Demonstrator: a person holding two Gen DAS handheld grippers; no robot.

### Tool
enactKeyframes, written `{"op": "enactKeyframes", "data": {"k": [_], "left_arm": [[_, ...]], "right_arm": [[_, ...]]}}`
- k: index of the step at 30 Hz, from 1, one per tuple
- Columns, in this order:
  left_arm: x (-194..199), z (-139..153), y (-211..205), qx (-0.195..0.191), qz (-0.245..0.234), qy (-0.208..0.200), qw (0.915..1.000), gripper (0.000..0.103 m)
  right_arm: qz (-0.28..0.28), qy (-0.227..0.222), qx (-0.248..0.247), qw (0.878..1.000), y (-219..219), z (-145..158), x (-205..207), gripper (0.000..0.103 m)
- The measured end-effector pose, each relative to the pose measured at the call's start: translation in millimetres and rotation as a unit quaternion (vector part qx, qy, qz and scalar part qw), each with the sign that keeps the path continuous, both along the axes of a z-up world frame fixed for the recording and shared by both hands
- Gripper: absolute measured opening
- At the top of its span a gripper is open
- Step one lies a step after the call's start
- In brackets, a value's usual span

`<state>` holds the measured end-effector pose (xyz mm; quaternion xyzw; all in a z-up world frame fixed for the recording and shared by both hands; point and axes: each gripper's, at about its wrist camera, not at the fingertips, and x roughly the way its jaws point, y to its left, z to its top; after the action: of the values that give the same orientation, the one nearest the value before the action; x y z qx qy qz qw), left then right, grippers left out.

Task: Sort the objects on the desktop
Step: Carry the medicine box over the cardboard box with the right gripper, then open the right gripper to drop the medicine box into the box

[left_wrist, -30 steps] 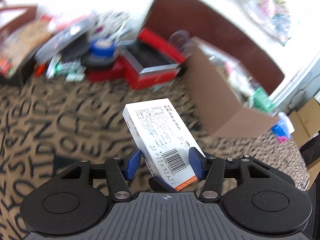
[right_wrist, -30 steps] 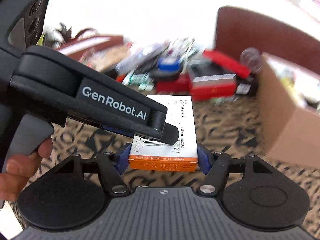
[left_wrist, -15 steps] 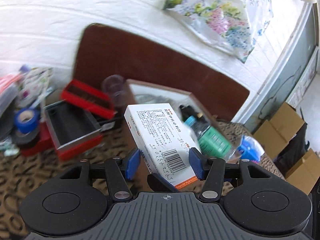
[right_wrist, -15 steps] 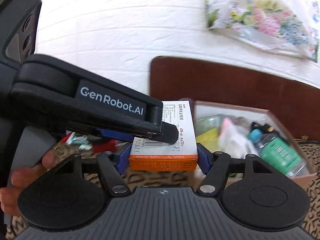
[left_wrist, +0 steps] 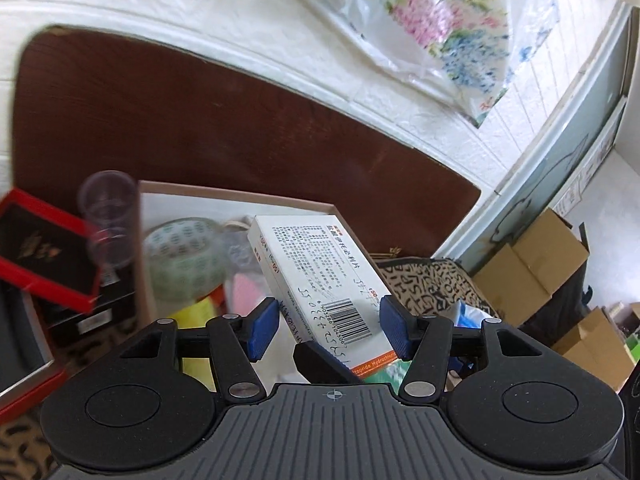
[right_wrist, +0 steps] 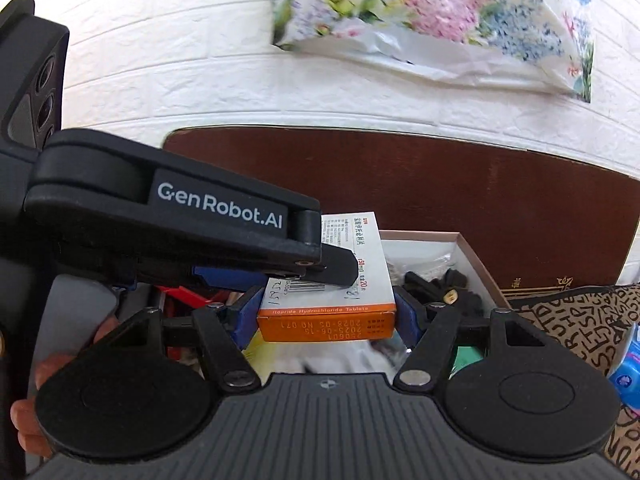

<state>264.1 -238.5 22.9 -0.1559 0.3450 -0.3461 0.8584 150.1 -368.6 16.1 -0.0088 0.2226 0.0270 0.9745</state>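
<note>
Between the blue pads of the right gripper (right_wrist: 326,312) sits a white-and-orange cardboard tablet box (right_wrist: 328,304), firmly clamped. Around it the left gripper (left_wrist: 326,328) is opening, pads apart from the box (left_wrist: 320,280). Lower it gently into the brown cardboard carton (left_wrist: 236,196) (smooth, stiff walls) before releasing.

I work in a lived-in home room; white brick-pattern wall (right_wrist: 200,80), hung floral bag (right_wrist: 440,20), letter-print tablecloth (right_wrist: 580,320), stacked cardboard boxes (left_wrist: 536,264) indicate it.
</note>
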Motion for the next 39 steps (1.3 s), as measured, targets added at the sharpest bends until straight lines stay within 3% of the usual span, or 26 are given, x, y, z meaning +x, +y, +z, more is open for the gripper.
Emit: {"op": "enactKeyframes", "data": {"k": [6,15,17,19,22,23,33,39], "left_arm": [[45,-16,-25,0.007,0.003,0.026,0.9996,0.070],[85,-34,-30,0.015,0.018,0.055,0.9982,0.070],[87,-36,-28,0.010,0.023,0.051,0.9984,0.075],[84,-37,-24,0.010,0.038,0.040,0.9985,0.092],[78,-35,-19,0.017,0.039,0.023,0.9988,0.099],[76,-34,-18,0.021,0.031,0.023,0.9990,0.101],[22,-26,-5,0.081,0.018,-0.008,0.9965,0.103],[-11,-20,10,0.065,0.028,-0.019,0.9973,0.103]], "right_arm": [[-0.002,0.034,0.008,0.999,-26,-12,46,0.072],[0.003,0.057,0.007,0.998,-30,-32,86,0.072],[0.002,0.062,0.003,0.998,-29,-35,91,0.072],[-0.004,0.066,-0.006,0.998,-28,-37,94,0.078],[-0.022,0.057,-0.025,0.998,-28,-40,90,0.098],[-0.024,0.053,-0.024,0.998,-28,-40,87,0.099],[-0.024,0.046,-0.023,0.998,-21,-30,58,0.103],[-0.027,0.037,-0.004,0.999,-17,-20,30,0.103]]}}
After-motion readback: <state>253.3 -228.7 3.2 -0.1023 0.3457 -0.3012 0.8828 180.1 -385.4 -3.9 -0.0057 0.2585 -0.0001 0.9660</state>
